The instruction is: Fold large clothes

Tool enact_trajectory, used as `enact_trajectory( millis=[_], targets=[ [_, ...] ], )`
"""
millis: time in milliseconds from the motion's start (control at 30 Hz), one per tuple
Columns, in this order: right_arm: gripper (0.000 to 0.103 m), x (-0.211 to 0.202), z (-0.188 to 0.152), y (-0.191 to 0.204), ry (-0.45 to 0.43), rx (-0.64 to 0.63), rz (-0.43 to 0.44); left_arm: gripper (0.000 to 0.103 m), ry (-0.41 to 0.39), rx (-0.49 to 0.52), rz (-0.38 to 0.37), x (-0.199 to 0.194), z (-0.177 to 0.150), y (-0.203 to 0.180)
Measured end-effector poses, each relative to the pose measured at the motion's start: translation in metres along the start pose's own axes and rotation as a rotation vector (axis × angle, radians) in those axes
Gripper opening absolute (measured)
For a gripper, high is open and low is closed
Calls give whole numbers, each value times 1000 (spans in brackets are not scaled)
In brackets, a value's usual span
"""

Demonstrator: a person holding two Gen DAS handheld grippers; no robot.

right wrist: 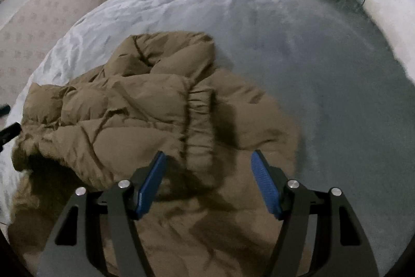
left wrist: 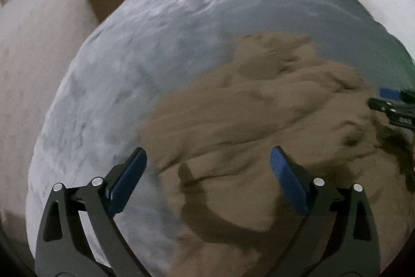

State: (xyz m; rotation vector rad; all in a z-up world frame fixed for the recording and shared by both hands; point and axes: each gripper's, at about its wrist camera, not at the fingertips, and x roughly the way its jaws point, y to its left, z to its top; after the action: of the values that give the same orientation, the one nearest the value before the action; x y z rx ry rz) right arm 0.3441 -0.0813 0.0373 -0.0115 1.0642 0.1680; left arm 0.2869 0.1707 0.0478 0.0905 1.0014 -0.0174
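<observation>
Jacket (right wrist: 145,105) crumpled on bed (right wrist: 298,48), long axis apparently left-to-right.

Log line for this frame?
left gripper: open, empty | right gripper: open, empty | brown puffer jacket: crumpled on bed, unfolded

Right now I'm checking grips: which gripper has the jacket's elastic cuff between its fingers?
The right gripper: the gathered cuff lies between its open fingers. The left gripper hovers over plain jacket fabric.
</observation>
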Motion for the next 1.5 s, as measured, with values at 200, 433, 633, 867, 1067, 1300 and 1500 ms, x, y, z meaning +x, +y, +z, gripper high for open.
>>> enact_trajectory(
  millis=[200, 433, 633, 867, 1067, 1300, 1500],
  targets=[
    [42, 33, -4, 2, 83, 71, 108, 63, 142, -56, -87, 49, -13, 24],
    [5, 5, -4, 8, -4, 16, 90, 29, 113, -81, -130, 49, -5, 13],
    [4, -43, -7, -7, -102, 17, 50, 22, 58, -18, -157, 22, 14, -15],
    [4, -60, -30, -61, -59, 105, -40, 25, 76, 102, -142, 32, 31, -79],
    [5, -25, -49, -83, 22, 145, -90, 47, 126, 172, -15, 67, 28, -105],
    [26, -32, -51, -85, -11, 163, -64, 75, 103, 115, 2, 49, 28, -80],
    [40, -70, -41, -88, -128, 187, -54, 90, -16, 63, 22, 0, 26, -38]
  ],
)
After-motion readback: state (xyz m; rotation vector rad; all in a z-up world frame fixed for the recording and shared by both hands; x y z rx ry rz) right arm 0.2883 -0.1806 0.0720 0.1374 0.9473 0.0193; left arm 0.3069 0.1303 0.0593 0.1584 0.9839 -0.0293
